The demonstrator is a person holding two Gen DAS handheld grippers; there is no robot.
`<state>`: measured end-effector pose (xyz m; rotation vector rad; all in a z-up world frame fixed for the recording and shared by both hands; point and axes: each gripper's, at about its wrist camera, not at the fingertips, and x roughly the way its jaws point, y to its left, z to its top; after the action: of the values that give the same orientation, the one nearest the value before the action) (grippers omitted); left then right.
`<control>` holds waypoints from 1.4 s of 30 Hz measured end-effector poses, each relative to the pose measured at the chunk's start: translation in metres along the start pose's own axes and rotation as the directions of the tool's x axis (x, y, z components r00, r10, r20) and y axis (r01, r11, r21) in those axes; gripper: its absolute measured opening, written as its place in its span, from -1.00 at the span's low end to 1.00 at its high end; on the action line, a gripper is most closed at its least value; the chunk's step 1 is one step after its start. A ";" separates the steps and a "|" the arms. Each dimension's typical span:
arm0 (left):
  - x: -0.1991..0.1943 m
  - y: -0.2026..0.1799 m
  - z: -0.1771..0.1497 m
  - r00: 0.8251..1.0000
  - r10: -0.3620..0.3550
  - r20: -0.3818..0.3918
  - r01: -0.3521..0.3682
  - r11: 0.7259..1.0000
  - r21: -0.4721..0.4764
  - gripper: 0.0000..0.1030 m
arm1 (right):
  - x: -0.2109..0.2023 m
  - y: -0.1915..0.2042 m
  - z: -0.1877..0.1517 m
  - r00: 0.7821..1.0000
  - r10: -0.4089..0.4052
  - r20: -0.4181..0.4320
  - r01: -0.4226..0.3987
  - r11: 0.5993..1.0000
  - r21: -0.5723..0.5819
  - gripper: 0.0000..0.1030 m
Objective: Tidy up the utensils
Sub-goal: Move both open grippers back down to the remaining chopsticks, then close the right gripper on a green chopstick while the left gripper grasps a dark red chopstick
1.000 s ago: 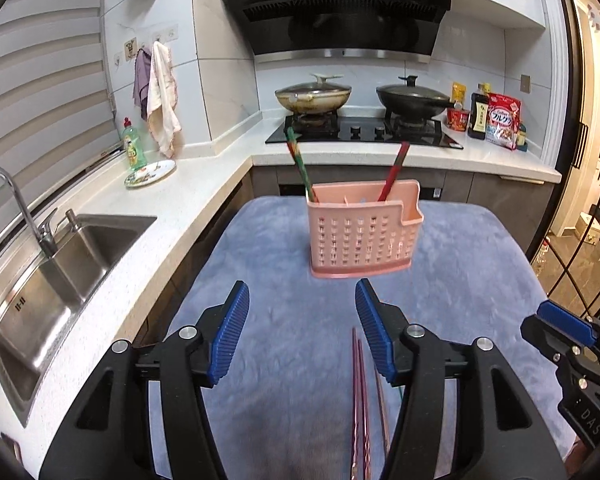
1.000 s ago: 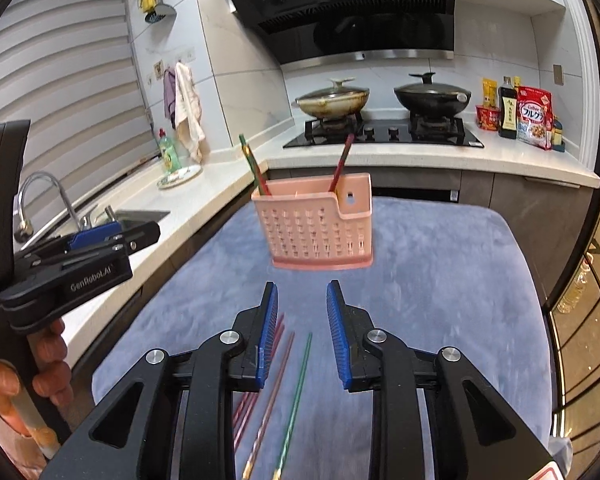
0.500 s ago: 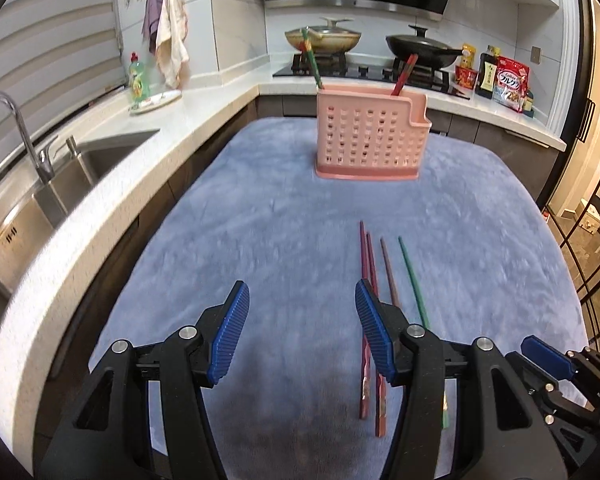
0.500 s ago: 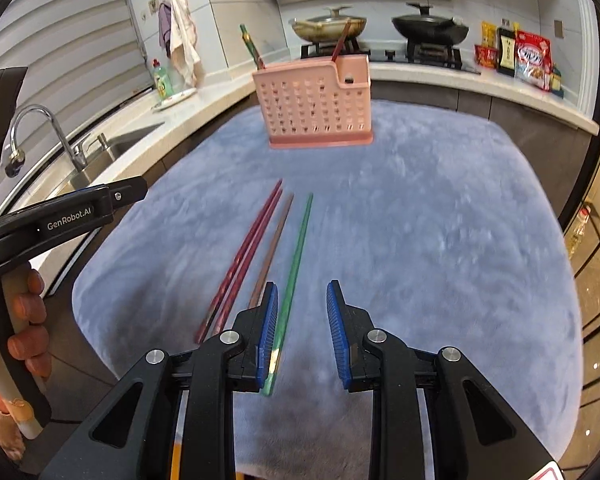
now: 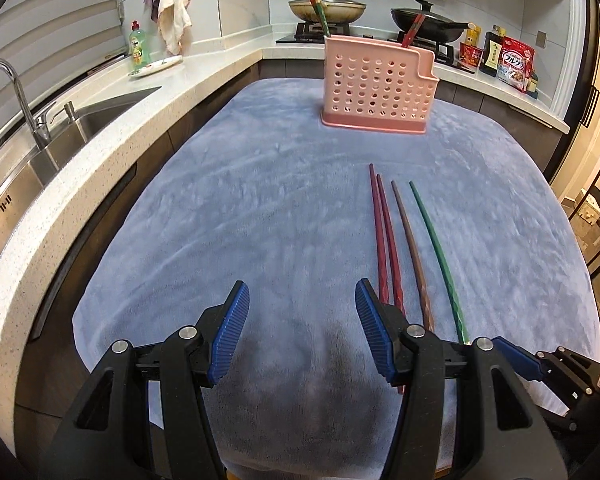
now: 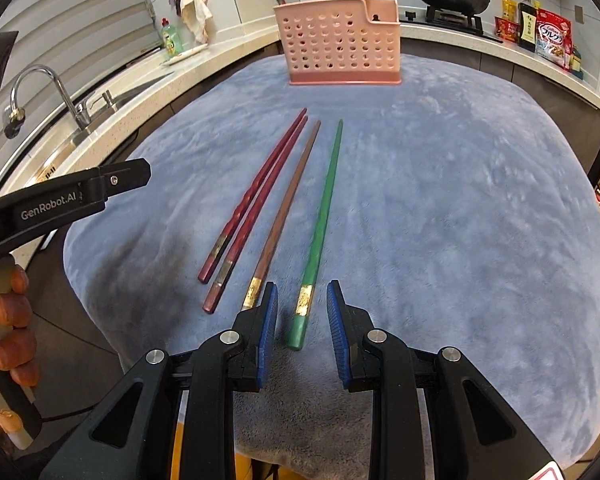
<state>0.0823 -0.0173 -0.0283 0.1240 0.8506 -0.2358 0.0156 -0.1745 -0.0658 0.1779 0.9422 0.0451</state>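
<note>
Several chopsticks lie side by side on the blue cloth: a red pair (image 6: 256,196), a brown one (image 6: 288,208) and a green one (image 6: 324,208). My right gripper (image 6: 302,300) hangs low over their near ends, open. The green chopstick's butt end lies between its jaws, with a gap on each side. My left gripper (image 5: 302,300) stands open over bare cloth, just left of the red pair (image 5: 384,240). The pink perforated holder (image 5: 376,84) stands at the cloth's far end with a green and a red chopstick upright in it.
The blue cloth (image 5: 240,208) covers the table. A white counter with a steel sink (image 5: 40,140) and tap runs along the left. Behind the holder is a stove with two pans (image 5: 328,4); packets and bottles (image 5: 512,60) stand at the far right. A hand (image 6: 12,320) holds the left gripper.
Both grippers have sunk toward the cloth and tipped downward. The lying chopsticks have come fully into view, and the right jaws now straddle the green one's end. The jaw gaps are unchanged.
</note>
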 end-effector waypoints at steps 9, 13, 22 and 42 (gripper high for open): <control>0.011 -0.003 -0.014 0.999 -0.005 -0.049 0.005 1.000 0.011 0.02 | 0.015 0.002 -0.009 0.999 -0.020 -0.027 0.019 1.000 -0.020 -0.59; 0.014 -0.005 -0.017 0.998 -0.014 -0.062 0.015 1.000 0.013 0.06 | 0.015 -0.001 -0.009 0.999 -0.032 -0.022 0.031 0.999 -0.022 -0.76; 0.021 -0.018 -0.026 0.995 -0.046 -0.084 0.050 0.998 0.042 0.27 | 0.006 -0.027 -0.010 0.998 -0.067 -0.005 0.067 0.996 0.052 -0.87; 0.052 -0.031 -0.038 0.988 -0.045 -0.149 0.055 0.997 0.060 0.24 | 0.002 -0.043 -0.015 0.998 -0.062 -0.010 0.062 0.993 0.101 -0.87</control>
<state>0.0797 -0.0480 -0.0923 0.1815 0.9951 -0.3039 0.0035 -0.2150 -0.0834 0.2421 0.9573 -0.0596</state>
